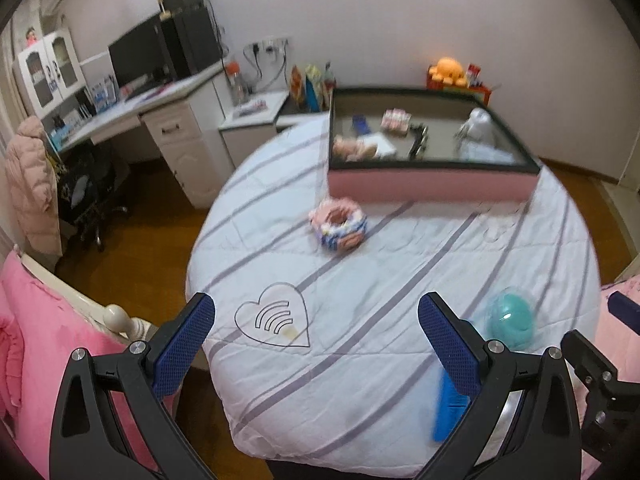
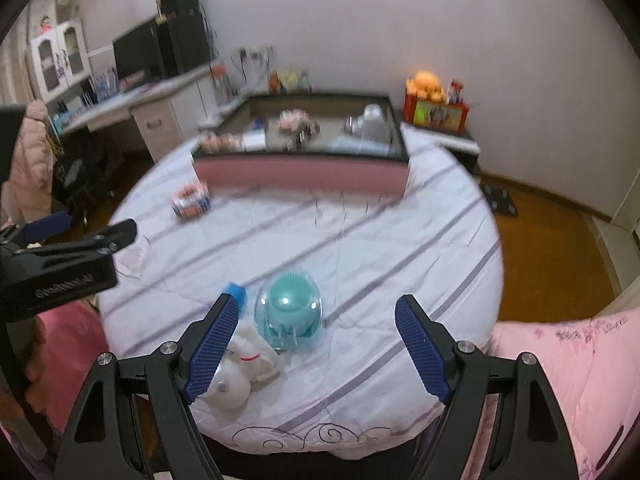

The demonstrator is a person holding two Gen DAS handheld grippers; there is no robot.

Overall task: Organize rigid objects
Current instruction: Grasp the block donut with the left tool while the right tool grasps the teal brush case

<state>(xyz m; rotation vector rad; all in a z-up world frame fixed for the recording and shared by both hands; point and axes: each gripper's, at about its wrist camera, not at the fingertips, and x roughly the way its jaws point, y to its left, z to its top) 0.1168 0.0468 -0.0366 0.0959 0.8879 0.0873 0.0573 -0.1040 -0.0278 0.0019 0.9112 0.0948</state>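
Note:
A pink-sided tray with a dark rim (image 1: pixel 432 186) (image 2: pixel 304 178) stands at the far side of a round table with a striped cloth (image 1: pixel 360 360) (image 2: pixel 380 240); it holds several small items. A pink and blue round container (image 1: pixel 339 227) (image 2: pixel 191 200) lies in front of it. A teal ball-shaped object in clear wrap (image 1: pixel 510 322) (image 2: pixel 292 312) lies near the front, beside a blue flat piece (image 1: pixel 450 412) (image 2: pixel 236 294) and a white object (image 2: pixel 244 372). My left gripper (image 1: pixel 316 344) is open and empty over the cloth. My right gripper (image 2: pixel 314 350) is open and empty, just before the teal object.
A white desk with monitor (image 1: pixel 140 56) and drawers stands at the left, with a chair and pink coat (image 1: pixel 30 184). Pink bedding (image 2: pixel 568 380) lies at the right and at the left (image 1: pixel 40 340). An orange plush on a red box (image 1: pixel 450 72) sits by the wall.

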